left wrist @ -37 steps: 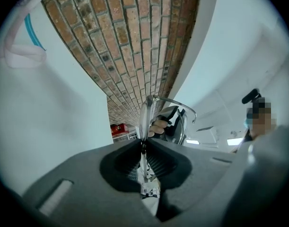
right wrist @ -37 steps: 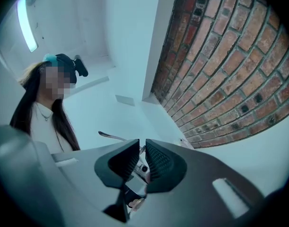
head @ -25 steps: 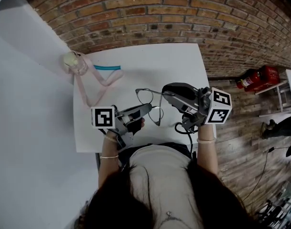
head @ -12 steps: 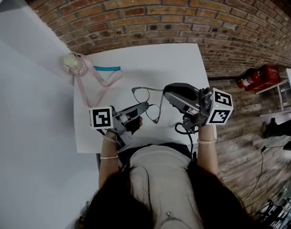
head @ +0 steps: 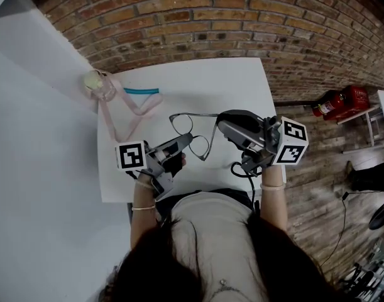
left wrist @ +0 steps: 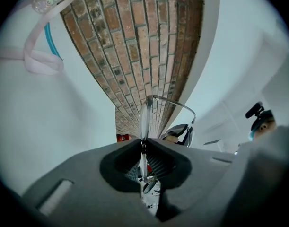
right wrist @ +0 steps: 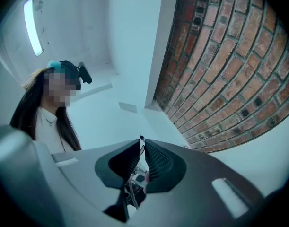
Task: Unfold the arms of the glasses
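The glasses [head: 180, 124] were held over the white table [head: 235, 83] between both tools. The left gripper [head: 189, 139] pinched the frame at a lens, and the right gripper [head: 220, 125] clamped one arm's end.

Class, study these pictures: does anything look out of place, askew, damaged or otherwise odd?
Nothing stands out. The glasses are held above the table, the left gripper shut on the front, the right gripper shut on one arm. No visible bend or break. The pink strap lies in loose loops on the table.
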`<state>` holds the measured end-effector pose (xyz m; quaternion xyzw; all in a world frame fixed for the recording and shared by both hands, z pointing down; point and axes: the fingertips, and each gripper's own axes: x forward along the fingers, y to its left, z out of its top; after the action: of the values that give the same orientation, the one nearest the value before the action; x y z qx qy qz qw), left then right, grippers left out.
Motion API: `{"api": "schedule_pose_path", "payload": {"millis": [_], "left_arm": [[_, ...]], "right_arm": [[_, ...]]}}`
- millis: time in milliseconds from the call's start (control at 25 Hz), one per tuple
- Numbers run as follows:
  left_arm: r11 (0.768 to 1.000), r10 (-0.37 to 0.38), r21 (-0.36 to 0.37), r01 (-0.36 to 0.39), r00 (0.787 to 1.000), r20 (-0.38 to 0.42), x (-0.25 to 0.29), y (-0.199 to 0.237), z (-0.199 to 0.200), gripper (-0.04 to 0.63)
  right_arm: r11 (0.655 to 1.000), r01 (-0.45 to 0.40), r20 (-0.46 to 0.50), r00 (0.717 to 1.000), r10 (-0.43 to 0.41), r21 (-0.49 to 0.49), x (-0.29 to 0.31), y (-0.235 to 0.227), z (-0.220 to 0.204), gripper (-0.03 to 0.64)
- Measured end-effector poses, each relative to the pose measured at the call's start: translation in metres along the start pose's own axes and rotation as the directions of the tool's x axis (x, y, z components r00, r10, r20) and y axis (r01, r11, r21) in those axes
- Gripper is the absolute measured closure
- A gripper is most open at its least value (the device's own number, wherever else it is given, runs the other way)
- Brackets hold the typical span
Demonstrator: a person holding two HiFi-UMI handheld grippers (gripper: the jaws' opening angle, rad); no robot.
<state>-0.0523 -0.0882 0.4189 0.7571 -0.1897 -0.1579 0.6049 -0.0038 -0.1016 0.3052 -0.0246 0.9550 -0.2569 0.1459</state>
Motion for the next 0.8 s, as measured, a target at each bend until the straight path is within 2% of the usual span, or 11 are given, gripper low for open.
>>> {"api": "schedule_pose_path", "payload": {"millis": [800], "left_arm": [[1.000,-0.004,-0.018,0.005,0.997,0.079,-0.013,0.006,0.016,0.563]], "right_arm": [[1.000,-0.003,0.028,1.000,0.003,-0.007,-0.003,0.000,0.003,0.578]]}}
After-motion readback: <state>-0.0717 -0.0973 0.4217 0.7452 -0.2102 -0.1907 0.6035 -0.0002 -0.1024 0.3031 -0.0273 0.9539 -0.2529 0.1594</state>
